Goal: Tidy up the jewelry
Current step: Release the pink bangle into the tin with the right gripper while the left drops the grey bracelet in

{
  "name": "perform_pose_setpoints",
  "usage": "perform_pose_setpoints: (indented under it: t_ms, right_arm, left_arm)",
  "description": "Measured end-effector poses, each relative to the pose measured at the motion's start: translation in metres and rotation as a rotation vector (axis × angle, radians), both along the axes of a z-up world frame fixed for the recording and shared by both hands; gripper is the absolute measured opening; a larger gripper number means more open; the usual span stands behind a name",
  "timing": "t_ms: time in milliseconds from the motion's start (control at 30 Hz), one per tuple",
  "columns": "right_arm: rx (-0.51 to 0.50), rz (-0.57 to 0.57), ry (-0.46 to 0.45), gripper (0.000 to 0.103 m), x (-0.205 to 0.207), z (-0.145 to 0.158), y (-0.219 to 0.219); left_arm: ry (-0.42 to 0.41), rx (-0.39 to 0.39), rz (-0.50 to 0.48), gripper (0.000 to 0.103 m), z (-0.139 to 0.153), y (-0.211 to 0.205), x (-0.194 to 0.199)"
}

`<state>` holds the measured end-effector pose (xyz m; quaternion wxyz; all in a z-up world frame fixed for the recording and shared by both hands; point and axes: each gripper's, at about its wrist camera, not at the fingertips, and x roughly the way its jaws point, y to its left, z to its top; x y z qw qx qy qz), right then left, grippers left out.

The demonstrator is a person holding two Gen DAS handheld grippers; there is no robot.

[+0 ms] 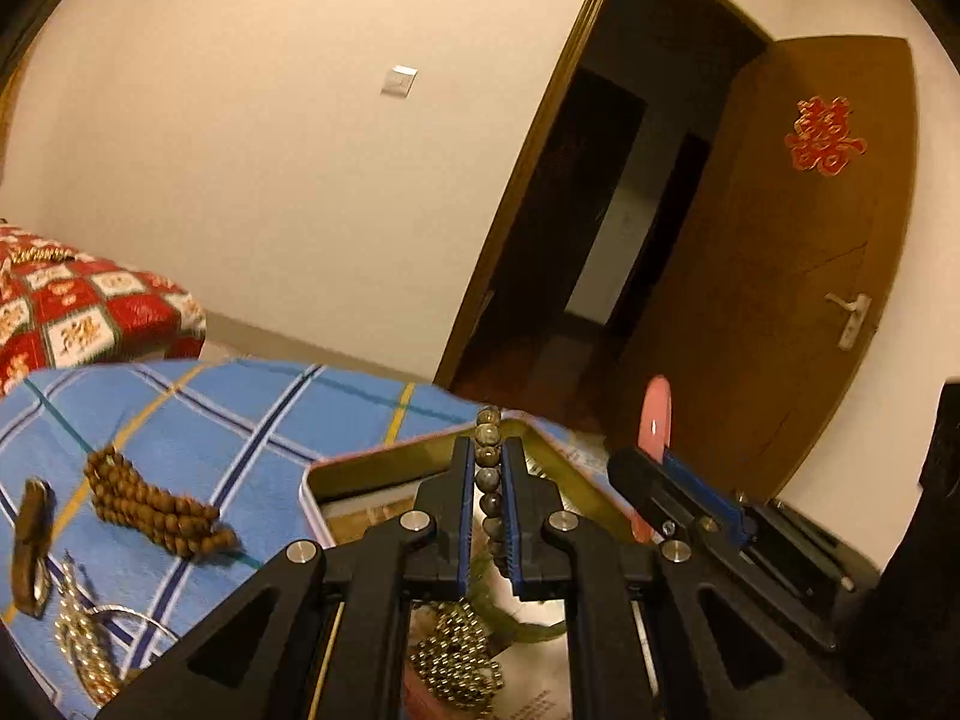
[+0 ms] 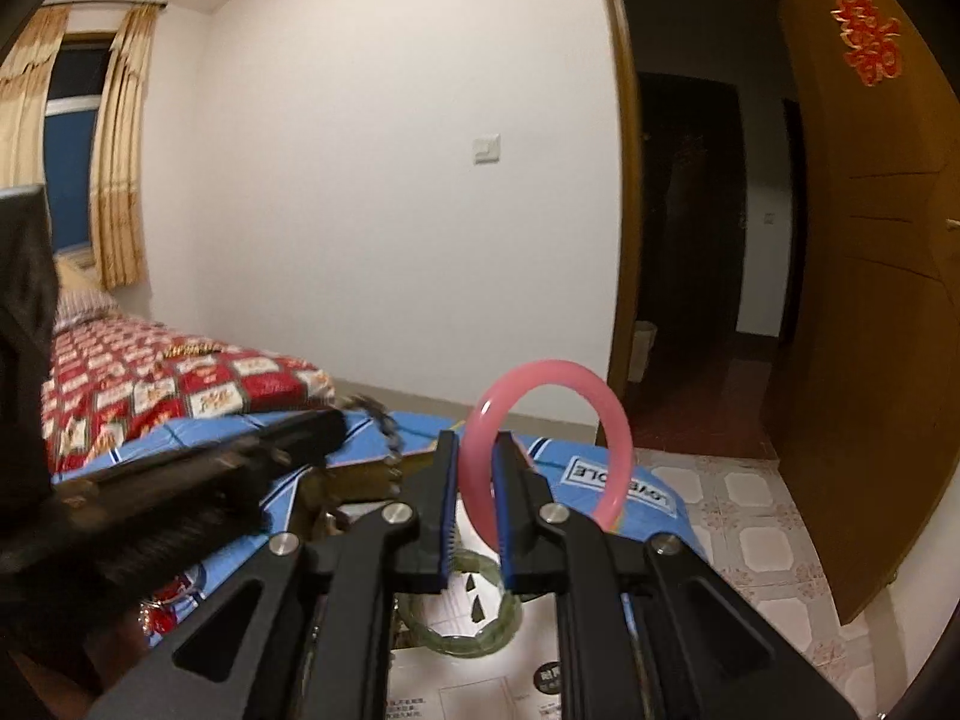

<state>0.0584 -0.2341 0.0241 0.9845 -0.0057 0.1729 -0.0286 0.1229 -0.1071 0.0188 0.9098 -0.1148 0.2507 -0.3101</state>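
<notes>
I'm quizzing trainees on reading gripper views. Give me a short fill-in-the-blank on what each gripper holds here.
1. The left gripper is shut on a string of grey ____.
2. The right gripper grips a bangle coloured ____.
3. The brown bead bracelet lies on the ____ checked cloth.

Missing words: beads; pink; blue

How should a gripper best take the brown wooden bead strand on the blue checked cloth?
Grip the brown bead strand across its bunched middle, coming from above. It lies flat in several doubled rows on the blue cloth, so a pinch across the rows likely catches most of them.
</notes>
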Motion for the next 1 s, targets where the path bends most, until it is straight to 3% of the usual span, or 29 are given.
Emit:
perform_pose_setpoints:
  t_ms: [200, 467, 567, 600, 633, 700, 767, 833, 1000]
  right_arm:
    - [0.043, 0.075, 0.099, 0.014, 0.017, -0.009, -0.007]
    - [0.146, 0.169, 0.175, 0.018, 0.022, -0.019, -0.013]
    - [0.166, 0.153, 0.144, 0.029, 0.015, -0.015, -0.019]
    - [0.179, 0.139, 0.128, 0.036, 0.012, -0.013, -0.023]
    - [0.191, 0.126, 0.114, 0.041, 0.012, -0.01, -0.026]
    - [0.209, 0.056, 0.032, 0.069, 0.0, -0.002, -0.037]
    - [0.179, -0.065, -0.058, 0.079, -0.016, 0.006, -0.046]
    - [0.157, -0.189, -0.108, 0.083, -0.027, 0.01, -0.056]
    - [0.18, -0.271, -0.078, 0.088, -0.025, 0.007, -0.068]
  left_arm:
    - [0.046, 0.054, 0.05, 0.008, -0.016, 0.0, 0.009]
    - [0.082, 0.04, 0.082, 0.011, -0.02, 0.006, 0.011]
    - [0.09, 0.053, 0.114, 0.042, -0.02, 0.008, 0.009]
    - [0.089, 0.052, 0.121, 0.058, -0.02, 0.01, 0.01]
    - [0.083, 0.044, 0.126, 0.062, -0.019, 0.012, 0.008]
    - [0.058, 0.036, 0.13, 0.062, -0.013, 0.014, 0.003]
    - [0.008, 0.073, 0.166, 0.062, -0.004, 0.016, -0.006]
    - [-0.035, 0.104, 0.201, 0.062, 0.002, 0.02, -0.012]
    - [-0.097, 0.183, 0.294, 0.062, 0.004, 0.04, -0.033]
